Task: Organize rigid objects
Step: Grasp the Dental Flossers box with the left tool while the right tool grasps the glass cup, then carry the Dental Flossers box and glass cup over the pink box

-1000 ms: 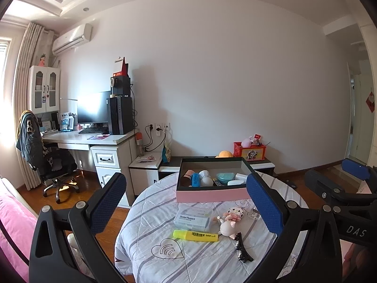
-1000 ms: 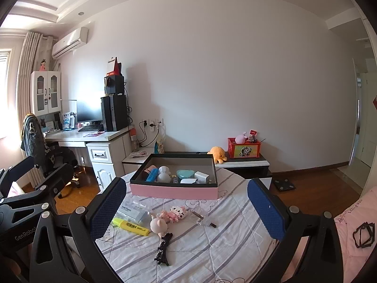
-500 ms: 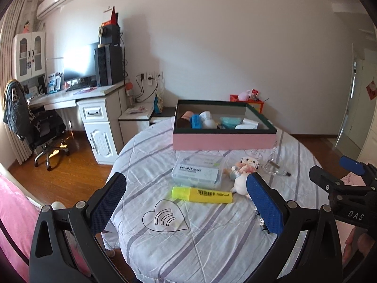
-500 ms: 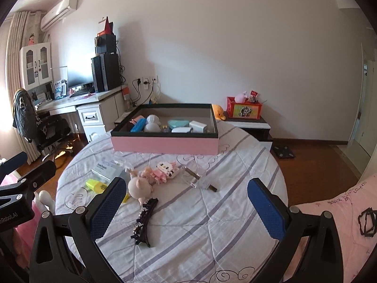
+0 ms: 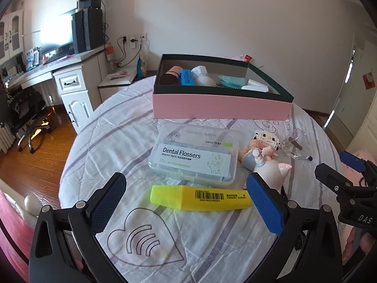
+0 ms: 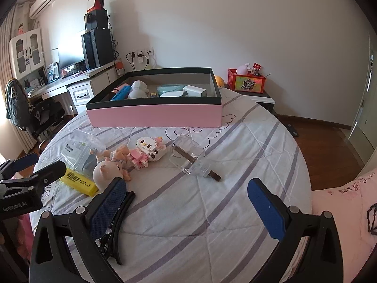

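Observation:
A pink box [image 5: 221, 107] with a dark rim holds several small items at the table's far side; it also shows in the right wrist view [image 6: 153, 115]. In front of it lie a clear dental flosser case [image 5: 194, 154], a yellow highlighter [image 5: 200, 198], a pig figurine [image 5: 271, 171], a block-built cat toy [image 6: 148, 151], a clear case [image 6: 188, 158] and a black hair clip [image 6: 117, 226]. My left gripper [image 5: 186, 206] is open just above the highlighter. My right gripper [image 6: 186, 208] is open and empty, its left finger over the hair clip.
The round table has a white striped cloth [image 6: 212, 212]. A white desk [image 5: 70, 80] with a monitor and an office chair [image 5: 26, 110] stand at the left. A red toy box [image 6: 246, 83] sits on a low cabinet behind. Pink bedding [image 6: 341, 200] lies at the right.
Both grippers have tilted down and come much closer to the table. The left one now hangs over the highlighter; the right one is over the hair clip. Both stay open.

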### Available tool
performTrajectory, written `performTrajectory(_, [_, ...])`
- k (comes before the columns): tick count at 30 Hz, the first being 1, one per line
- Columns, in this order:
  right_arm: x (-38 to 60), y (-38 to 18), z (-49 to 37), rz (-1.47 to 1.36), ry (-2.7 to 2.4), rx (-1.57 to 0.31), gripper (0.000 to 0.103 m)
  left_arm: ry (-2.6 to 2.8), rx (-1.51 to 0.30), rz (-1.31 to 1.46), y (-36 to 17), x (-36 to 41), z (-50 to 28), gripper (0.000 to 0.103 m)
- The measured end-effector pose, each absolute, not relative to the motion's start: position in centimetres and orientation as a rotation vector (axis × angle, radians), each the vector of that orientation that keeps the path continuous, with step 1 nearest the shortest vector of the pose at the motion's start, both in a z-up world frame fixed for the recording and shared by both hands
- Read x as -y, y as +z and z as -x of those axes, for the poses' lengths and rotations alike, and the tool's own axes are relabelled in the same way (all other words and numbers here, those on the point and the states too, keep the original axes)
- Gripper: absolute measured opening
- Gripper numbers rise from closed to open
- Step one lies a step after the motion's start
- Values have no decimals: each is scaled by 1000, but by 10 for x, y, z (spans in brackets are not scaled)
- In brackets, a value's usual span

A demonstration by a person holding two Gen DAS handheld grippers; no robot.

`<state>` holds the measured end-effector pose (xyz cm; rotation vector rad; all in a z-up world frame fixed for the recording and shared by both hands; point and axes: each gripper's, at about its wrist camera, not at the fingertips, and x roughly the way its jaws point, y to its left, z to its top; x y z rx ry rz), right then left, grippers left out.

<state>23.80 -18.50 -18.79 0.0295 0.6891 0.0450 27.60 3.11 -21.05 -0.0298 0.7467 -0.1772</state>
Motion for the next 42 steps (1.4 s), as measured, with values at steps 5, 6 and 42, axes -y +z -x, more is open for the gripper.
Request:
performTrajectory(5, [188,-195,-256,-34,49,-712,103,-182,-798,13,-225,-27,-303,103])
performTrajectory(6, [189,-196,-259,-37,51,-716,103,-188,-805,15,-226,-27,-308,103])
performTrajectory(42, [174,-170,-313,47,208,-692,52,-197,-612,-101,-160,6,-320,93])
